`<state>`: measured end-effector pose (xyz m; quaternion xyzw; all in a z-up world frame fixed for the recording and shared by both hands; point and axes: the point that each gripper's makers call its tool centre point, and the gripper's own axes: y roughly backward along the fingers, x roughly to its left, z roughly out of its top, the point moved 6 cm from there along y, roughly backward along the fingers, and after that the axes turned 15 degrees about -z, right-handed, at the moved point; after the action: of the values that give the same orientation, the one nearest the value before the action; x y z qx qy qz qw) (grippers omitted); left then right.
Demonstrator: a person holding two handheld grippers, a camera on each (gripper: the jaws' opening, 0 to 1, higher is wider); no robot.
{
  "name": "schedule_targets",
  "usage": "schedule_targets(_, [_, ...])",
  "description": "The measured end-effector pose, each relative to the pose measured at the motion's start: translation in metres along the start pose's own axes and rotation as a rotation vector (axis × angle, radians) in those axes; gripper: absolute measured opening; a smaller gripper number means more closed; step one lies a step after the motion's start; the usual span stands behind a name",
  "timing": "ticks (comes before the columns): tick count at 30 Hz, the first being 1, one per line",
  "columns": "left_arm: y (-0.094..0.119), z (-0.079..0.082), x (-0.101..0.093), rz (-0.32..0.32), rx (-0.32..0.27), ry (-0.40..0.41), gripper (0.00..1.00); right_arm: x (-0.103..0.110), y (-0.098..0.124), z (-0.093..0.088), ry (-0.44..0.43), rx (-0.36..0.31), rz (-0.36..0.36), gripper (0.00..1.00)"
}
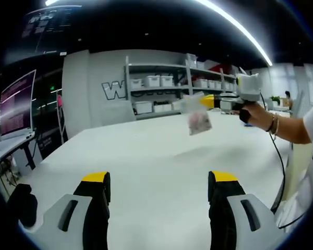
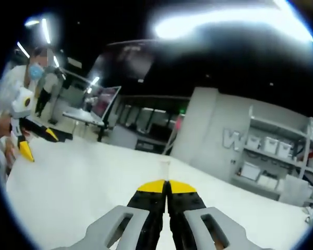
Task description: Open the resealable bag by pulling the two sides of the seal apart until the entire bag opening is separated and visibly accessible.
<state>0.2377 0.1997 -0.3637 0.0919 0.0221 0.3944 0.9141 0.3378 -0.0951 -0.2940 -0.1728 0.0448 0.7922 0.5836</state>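
Up front in the left gripper view, left gripper [image 1: 159,185] jaws spread wide, nothing between them, above white table [image 1: 146,156]. Right gripper [image 1: 215,100] enters from the right, held in a hand [image 1: 254,113], with the bag [image 1: 198,120] hanging from its tip above the table's far part. Right gripper view: right gripper [image 2: 167,183] jaws pressed together on the bag's thin clear edge [image 2: 164,166]. Left gripper [image 2: 28,140] shows at left. Shelves with bins [image 1: 161,88] behind.

small clear resealable bag [image 1: 197,117] with pinkish stuff inside is dangling in the air above the far right of the white table, pinched at its top edge
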Motion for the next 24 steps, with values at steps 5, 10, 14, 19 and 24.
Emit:
schedule_targets(5, [0.0, -0.001, 0.0, -0.002, 0.001, 0.001, 0.75, 0.006, 0.017, 0.005, -0.014, -0.015, 0.008, 0.0])
schedule_targets(10, [0.001, -0.001, 0.0, -0.005, -0.002, 0.0, 0.75, 0.014, 0.037, 0.009, -0.034, -0.031, 0.018, 0.0])
schedule_targets(14, [0.0, -0.001, -0.001, -0.009, -0.001, 0.0, 0.75, 0.019, 0.047, 0.009, -0.05, -0.037, 0.025, 0.0])
schedule_targets(19, [0.001, 0.0, -0.002, -0.014, -0.003, -0.001, 0.75, 0.028, 0.067, 0.008, -0.065, -0.036, 0.036, 0.0])
schedule_targets(24, [0.001, 0.0, -0.005, -0.021, -0.002, -0.003, 0.74, 0.032, 0.086, 0.004, -0.08, -0.025, 0.034, 0.0])
